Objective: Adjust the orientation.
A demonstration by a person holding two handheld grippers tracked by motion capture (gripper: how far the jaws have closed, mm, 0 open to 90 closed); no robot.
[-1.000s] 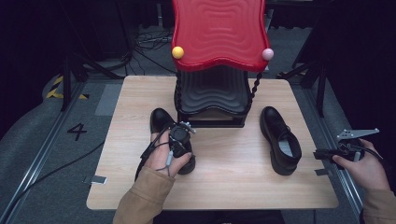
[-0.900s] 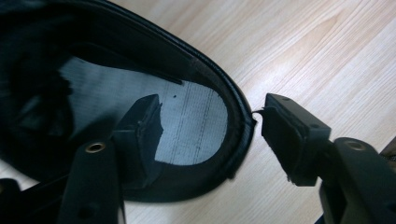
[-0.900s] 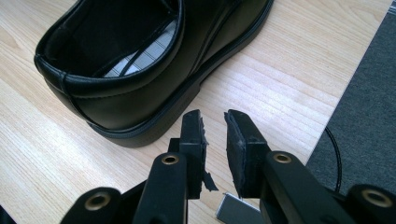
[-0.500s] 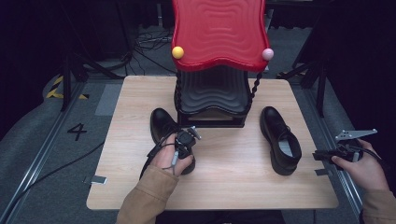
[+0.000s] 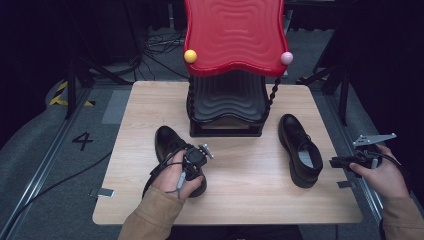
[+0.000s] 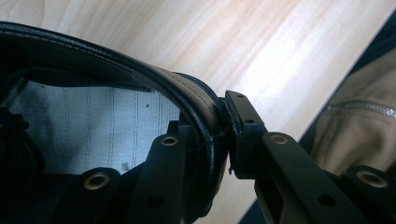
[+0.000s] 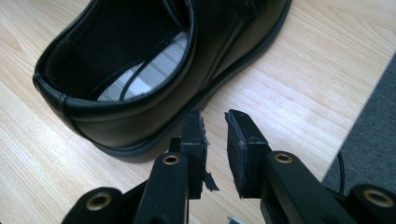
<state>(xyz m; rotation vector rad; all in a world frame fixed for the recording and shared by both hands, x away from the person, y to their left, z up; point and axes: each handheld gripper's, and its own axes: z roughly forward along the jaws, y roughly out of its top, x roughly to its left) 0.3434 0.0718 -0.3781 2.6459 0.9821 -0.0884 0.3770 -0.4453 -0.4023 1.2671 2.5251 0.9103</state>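
Note:
Two black leather shoes stand on the wooden table (image 5: 240, 200). My left gripper (image 5: 194, 165) is over the heel of the left shoe (image 5: 167, 142). In the left gripper view it (image 6: 219, 135) is shut on the left shoe's heel collar (image 6: 140, 70), one jaw inside the shoe and one outside. The right shoe (image 5: 299, 147) stands toe away from me at the right. My right gripper (image 5: 334, 162) hovers just off its heel, beside the table's right edge. In the right gripper view its jaws (image 7: 215, 130) are narrowly open with nothing between them, a short way from the right shoe (image 7: 140, 60).
A shoe rack with a wavy red top (image 5: 232, 35) and black shelves (image 5: 227, 100) stands at the back middle of the table, between the shoes. Bare wood (image 5: 250, 170) lies between the two shoes. Dark floor with cables surrounds the table.
My left gripper has slid a little toward the near edge, onto the left shoe's heel. The right gripper and right shoe have stayed put.

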